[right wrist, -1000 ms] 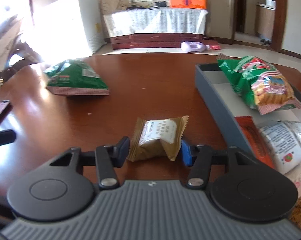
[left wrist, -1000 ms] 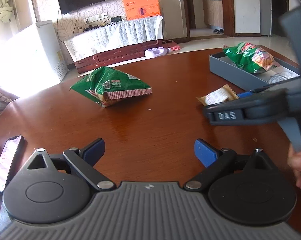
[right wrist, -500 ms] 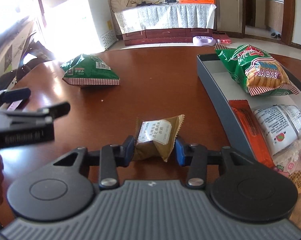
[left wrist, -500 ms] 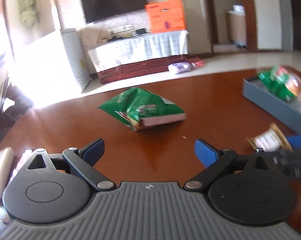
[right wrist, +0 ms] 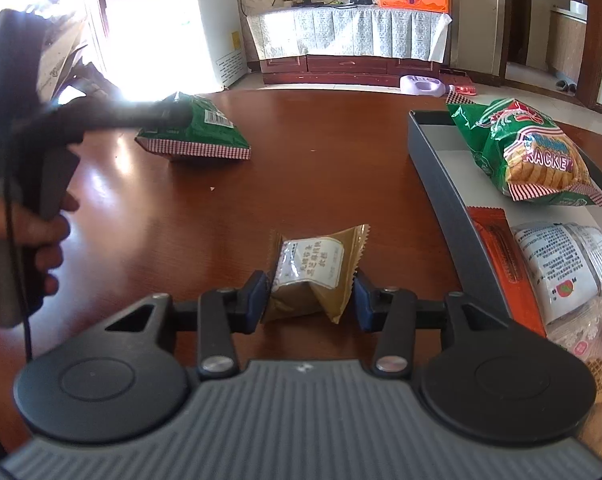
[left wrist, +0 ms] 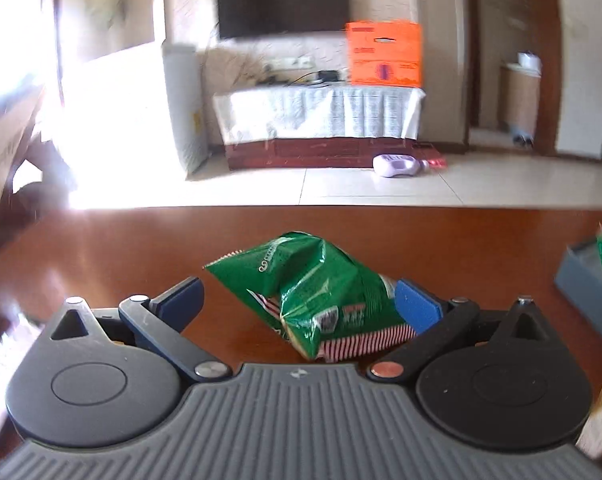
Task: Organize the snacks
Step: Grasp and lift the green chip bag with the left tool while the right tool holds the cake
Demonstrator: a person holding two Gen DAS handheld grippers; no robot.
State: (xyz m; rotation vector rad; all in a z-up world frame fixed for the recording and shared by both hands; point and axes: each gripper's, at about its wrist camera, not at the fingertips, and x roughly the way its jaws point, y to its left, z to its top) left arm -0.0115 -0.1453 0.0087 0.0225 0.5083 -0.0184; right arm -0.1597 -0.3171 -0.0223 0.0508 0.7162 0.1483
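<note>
Polished red-brown wood makes up the round table (right wrist: 341, 152), and the snacks lie spread across it. The right gripper (right wrist: 311, 294) has a small gold-brown snack packet (right wrist: 321, 268) with a white label between its blue-padded tongs; the pads sit at the packet's two sides and the wrapper looks pinched, while the jaws are easing apart at this moment. The packet rests low over the table, just left of a grey tray (right wrist: 437, 168) that holds a green cracker bag (right wrist: 521, 152) at its far end, an orange wrapper (right wrist: 505, 256) along the near wall and a clear white-labelled pack (right wrist: 561, 260) beside it. The left gripper (left wrist: 299, 300) stands with its tongs wide apart around a green chip bag (left wrist: 313, 280) lying on the table; the right-hand pad (left wrist: 417, 304) is against or just beside the bag's end, and the left-hand pad (left wrist: 181, 300) is clear of it. From the right wrist view, that same gripper reaches over the bag's near end from the left, carried by a hand (right wrist: 25, 236) wrapped round its handle. The left wrist view is blurred, so finer contact cannot be told
</note>
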